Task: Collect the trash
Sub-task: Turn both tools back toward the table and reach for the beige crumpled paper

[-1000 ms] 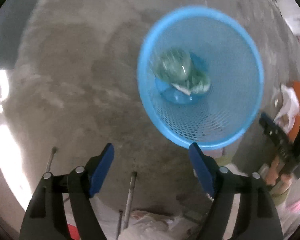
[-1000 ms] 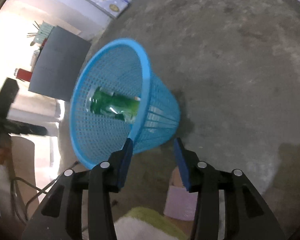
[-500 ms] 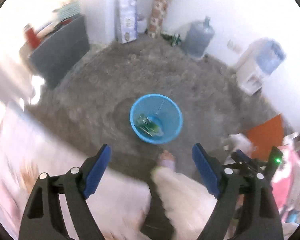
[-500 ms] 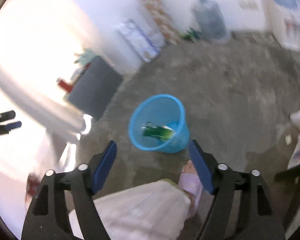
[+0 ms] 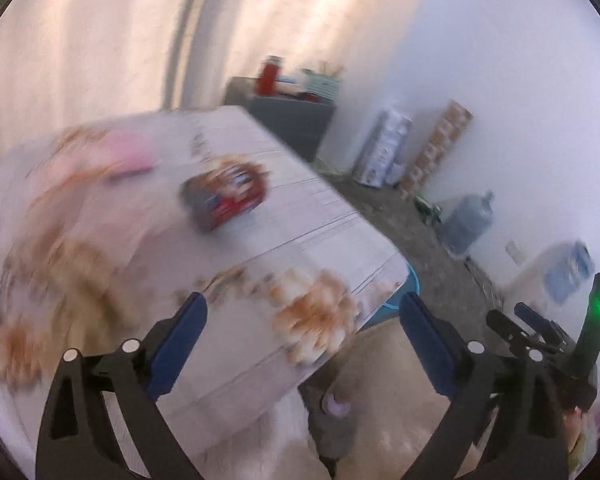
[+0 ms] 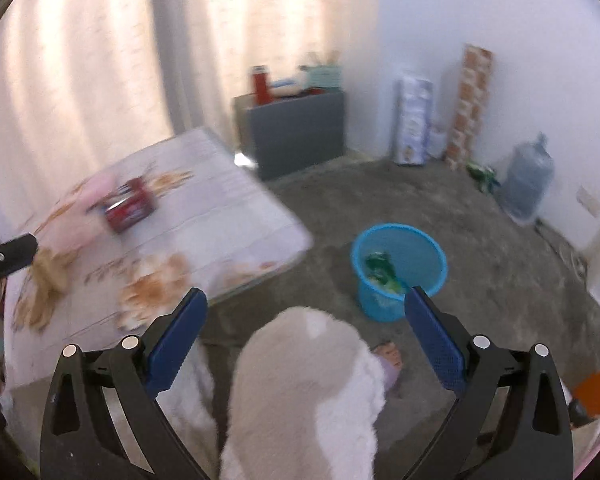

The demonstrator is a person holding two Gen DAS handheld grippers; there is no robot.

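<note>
We take the blue basket point(image 6: 399, 268) on the floor as landmark. Green trash point(image 6: 381, 271) already lies inside it, so part of the collection is done. Up on the tabletop point(image 6: 220, 216), well apart from the basket, a red packet point(image 6: 130, 209) and a pink item point(image 6: 100, 188) remain, blurred. The left gripper point(image 5: 300, 334) and right gripper point(image 6: 305, 334) have just been opening; both pairs of jaws stand wide apart with nothing between them. We judge further pickups remain.
</note>
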